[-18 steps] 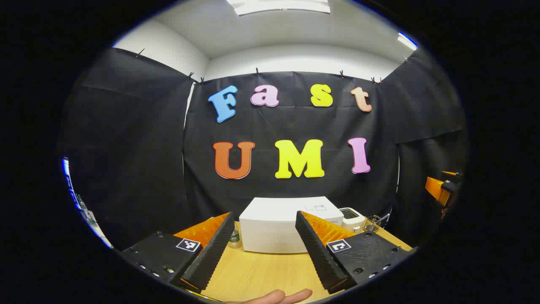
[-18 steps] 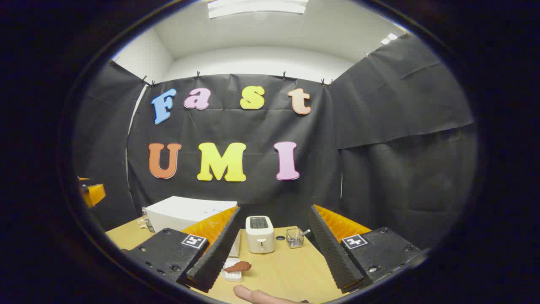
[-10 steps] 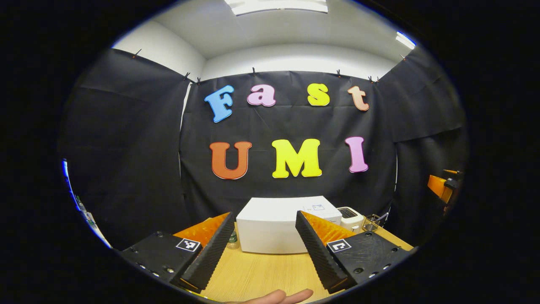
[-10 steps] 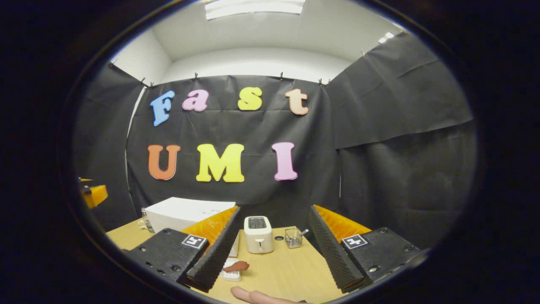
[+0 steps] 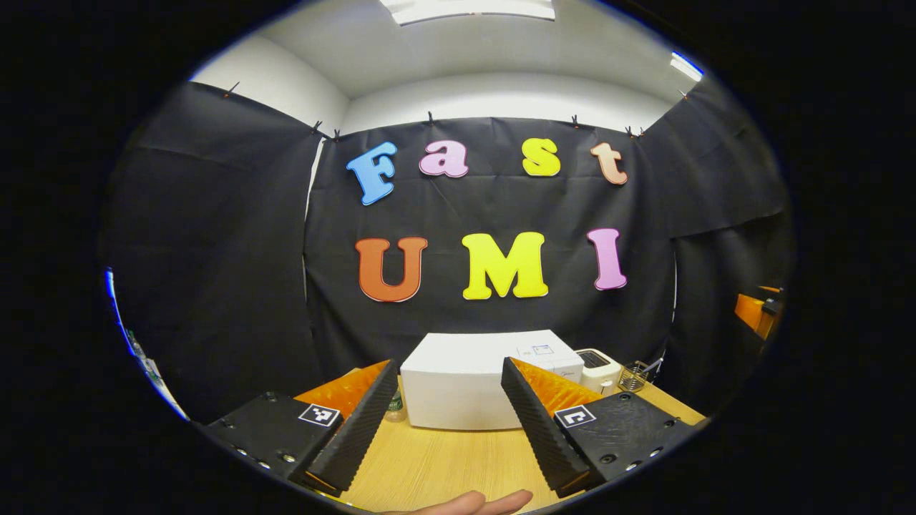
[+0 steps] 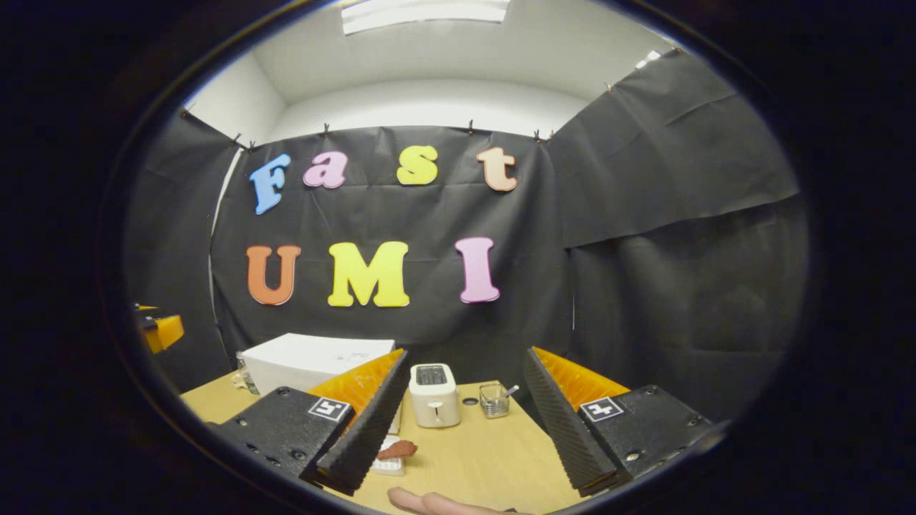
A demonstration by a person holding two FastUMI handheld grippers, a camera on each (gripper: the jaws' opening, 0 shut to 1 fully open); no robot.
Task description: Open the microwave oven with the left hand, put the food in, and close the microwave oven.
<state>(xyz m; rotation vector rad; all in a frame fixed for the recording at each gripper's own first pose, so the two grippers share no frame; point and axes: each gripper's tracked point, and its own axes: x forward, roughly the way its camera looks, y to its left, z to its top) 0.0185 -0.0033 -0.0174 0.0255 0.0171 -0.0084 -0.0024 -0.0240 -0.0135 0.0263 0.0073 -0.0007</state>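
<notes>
- Left gripper (image 5: 447, 422): jaws spread wide with nothing between them, held above the near part of the wooden table (image 5: 444, 458).
- Microwave oven (image 5: 465, 379): a white box at the far middle of the table in the left gripper view, straight ahead between the left gripper's two fingers. It is well apart from the gripper, and its facing side is a plain white panel.
- In the right gripper view the microwave oven (image 6: 315, 361) sits at far left, partly behind that gripper's left finger.
- Right gripper (image 6: 458, 422): jaws likewise wide apart and holding nothing, held above the table (image 6: 494, 458).
- Food (image 6: 397, 450): a reddish-brown piece lying on a small white tray (image 6: 388, 466), on the table in front of the microwave oven and just beside the right gripper's left finger. Neither gripper touches it.
- White toaster (image 6: 434, 395): stands upright to the right of the microwave oven; it also appears in the left gripper view (image 5: 598, 368).
- Small wire basket (image 6: 494, 400): stands to the right of the toaster, with a utensil handle leaning out of it.
- A fingertip (image 5: 479, 503) shows at the near edge of the left gripper view, and another fingertip (image 6: 429, 502) in the right gripper view.
</notes>
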